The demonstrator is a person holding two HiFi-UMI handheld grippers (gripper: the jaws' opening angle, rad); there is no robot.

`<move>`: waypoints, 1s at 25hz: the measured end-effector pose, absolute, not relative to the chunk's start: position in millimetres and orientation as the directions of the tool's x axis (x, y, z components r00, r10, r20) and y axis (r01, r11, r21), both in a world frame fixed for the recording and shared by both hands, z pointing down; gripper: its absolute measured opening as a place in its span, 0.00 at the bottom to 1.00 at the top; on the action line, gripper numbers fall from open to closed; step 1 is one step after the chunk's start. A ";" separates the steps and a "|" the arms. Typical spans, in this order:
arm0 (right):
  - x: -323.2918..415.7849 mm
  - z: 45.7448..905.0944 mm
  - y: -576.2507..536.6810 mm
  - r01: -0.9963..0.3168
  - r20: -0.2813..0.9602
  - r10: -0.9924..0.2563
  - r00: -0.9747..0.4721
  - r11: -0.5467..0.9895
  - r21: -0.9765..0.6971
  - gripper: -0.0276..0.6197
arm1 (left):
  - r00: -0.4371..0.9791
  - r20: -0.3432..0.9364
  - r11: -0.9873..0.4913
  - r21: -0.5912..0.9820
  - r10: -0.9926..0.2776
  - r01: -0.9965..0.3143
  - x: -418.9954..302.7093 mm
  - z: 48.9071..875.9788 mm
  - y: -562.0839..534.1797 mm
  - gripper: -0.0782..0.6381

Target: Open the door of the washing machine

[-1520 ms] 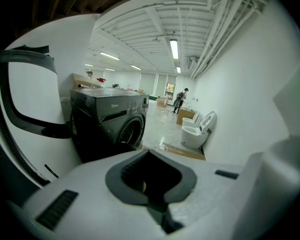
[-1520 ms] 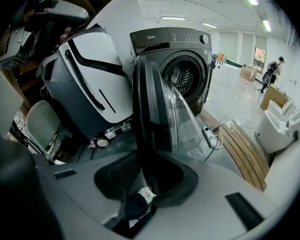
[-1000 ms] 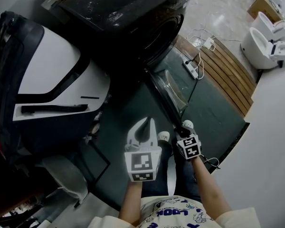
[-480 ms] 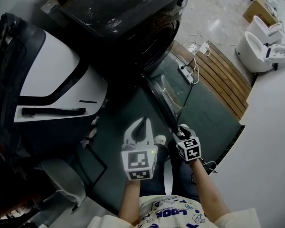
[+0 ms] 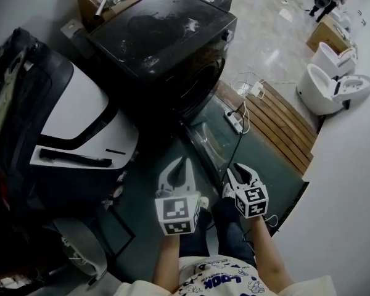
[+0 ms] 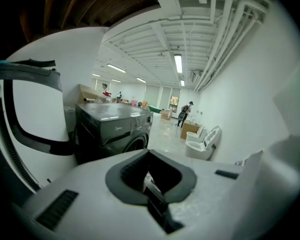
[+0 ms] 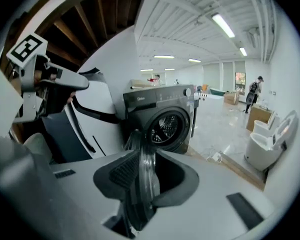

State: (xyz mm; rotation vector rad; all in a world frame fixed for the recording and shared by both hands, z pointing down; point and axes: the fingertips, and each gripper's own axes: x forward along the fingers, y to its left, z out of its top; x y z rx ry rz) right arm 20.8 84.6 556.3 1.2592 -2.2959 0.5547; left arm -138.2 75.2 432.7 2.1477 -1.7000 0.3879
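Head view, reader's query: what has just changed around the washing machine [image 5: 166, 36]?

Legend: One second earlier the right gripper [image 5: 239, 172] sat low at the free edge of the door [image 5: 211, 142]. It now stands higher and nearer the camera, lifted off that edge. Its jaws have just been closing and stand part-way apart. In the right gripper view the door's rim lines up in the gap, yet neither pad is seen pressing on it. The left gripper [image 5: 184, 164] has also risen a little; its jaws are together on nothing.

Reader: What follows for the task?

Legend: Judged from these panels, the opening is done. The door keeps its swung-out position with no grip on it, and the right gripper's withdrawal reads as a release after the pull.

Reader: And the door itself?

Legend: It is a round, dark-rimmed door with a clear bowl, hinged at the front of the dark grey front-loader. It is swung well out over the green mat [image 5: 265, 165] and seen nearly edge-on in both views. Behind it the drum opening [image 7: 166, 128] is fully exposed, with perforated steel visible inside. A power strip [image 5: 233, 121] lies on the floor near the door.
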 end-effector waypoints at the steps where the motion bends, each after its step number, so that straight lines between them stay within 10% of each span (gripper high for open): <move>1: 23.0 539.5 77.0 -0.863 0.540 -0.698 -0.470 0.492 -0.116 0.20 | 0.232 0.423 -0.203 0.114 -0.876 -0.973 -137.5 425.0 72.6 0.11; 25: 55.1 241.4 6.6 -0.920 0.010 -0.922 -0.388 0.388 0.060 0.09 | 0.211 0.106 -0.213 -0.007 -0.972 -0.977 -121.1 243.2 28.3 0.11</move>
